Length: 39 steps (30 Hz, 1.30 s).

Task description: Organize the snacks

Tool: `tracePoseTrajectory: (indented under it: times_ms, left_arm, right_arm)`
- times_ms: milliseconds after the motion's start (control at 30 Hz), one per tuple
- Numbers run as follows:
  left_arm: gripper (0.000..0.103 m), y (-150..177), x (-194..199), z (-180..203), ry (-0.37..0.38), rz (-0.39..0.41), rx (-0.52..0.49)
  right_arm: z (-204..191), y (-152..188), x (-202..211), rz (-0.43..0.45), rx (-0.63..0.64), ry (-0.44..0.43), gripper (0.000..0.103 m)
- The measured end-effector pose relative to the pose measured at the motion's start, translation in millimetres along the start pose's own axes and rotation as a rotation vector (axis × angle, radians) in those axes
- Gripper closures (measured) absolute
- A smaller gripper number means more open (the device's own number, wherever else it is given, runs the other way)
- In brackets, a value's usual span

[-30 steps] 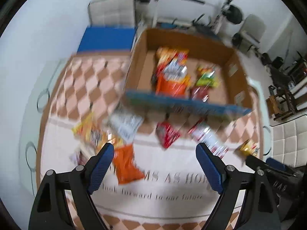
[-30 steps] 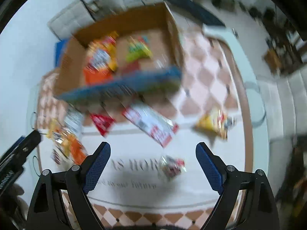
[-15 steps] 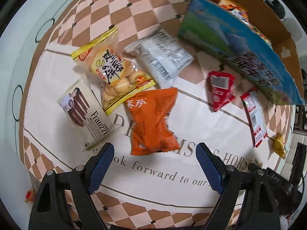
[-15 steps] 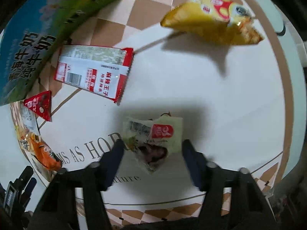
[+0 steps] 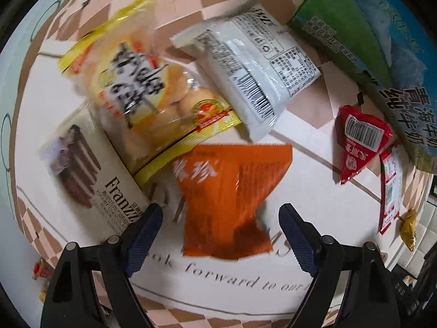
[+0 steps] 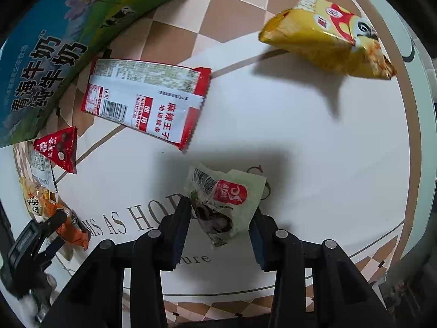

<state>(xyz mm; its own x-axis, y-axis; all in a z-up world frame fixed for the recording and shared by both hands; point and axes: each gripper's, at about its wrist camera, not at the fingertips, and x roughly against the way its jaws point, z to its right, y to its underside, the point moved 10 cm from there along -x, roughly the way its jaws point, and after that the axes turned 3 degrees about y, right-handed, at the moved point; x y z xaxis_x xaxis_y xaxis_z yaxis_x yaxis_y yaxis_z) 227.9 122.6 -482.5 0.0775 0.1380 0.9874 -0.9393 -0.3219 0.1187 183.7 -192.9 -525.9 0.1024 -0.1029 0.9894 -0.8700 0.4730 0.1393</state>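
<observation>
We are closing the right fingers (image 6: 218,228) on the green packet (image 6: 225,205); thin, it could slip. Left fingers (image 5: 220,225) are wide over the orange bag (image 5: 228,199).

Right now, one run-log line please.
left gripper: open over orange packet | right gripper: closing on pale green packet | box: beside

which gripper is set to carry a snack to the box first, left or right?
Right. The right gripper is closing its jaws with the pale green packet between them. The left gripper is wide open over the orange packet, not gripping.
</observation>
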Motion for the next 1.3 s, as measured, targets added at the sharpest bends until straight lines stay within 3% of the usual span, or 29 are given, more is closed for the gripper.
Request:
tracePoseTrajectory:
  times_ms: [100, 167, 267, 533, 700, 833, 933, 1067, 1300]
  left_arm:
    - [0.018, -3, -6, 4, -0.012, -0.004, -0.022]
    - [0.040, -3, -8, 5, -0.029, -0.006, -0.042]
    - [0.055, -2, -6, 9, -0.043, 0.020, -0.074]
    - [0.060, 26, 3, 41, -0.046, 0.035, -0.170]
    - [0.060, 43, 39, 70, -0.004, 0.084, -0.252]
    - [0.060, 39, 89, 100, 0.032, 0.189, -0.330]
    - [0.060, 27, 129, 121, 0.069, 0.241, -0.373]
    - [0.060, -15, 179, 148, 0.069, 0.299, -0.440]
    - [0.060, -87, 217, 182, -0.038, 0.362, -0.524]
  right_arm:
    - [-6, -3, 5, -0.003, 0.008, 0.002, 0.062]
    - [-8, -5, 9, -0.002, 0.013, 0.005, 0.064]
    - [-5, -6, 12, -0.004, 0.024, 0.006, 0.064]
    - [-16, -1, 22, 0.005, 0.059, 0.003, 0.064]
    - [-29, 6, 41, 0.018, 0.104, -0.030, 0.064]
    - [-50, 10, 76, 0.056, 0.149, -0.090, 0.064]
    - [-66, 6, 113, 0.098, 0.188, -0.134, 0.064]
    - [-89, -10, 163, 0.159, 0.229, -0.187, 0.064]
    - [-126, -74, 229, 0.277, 0.264, -0.193, 0.064]
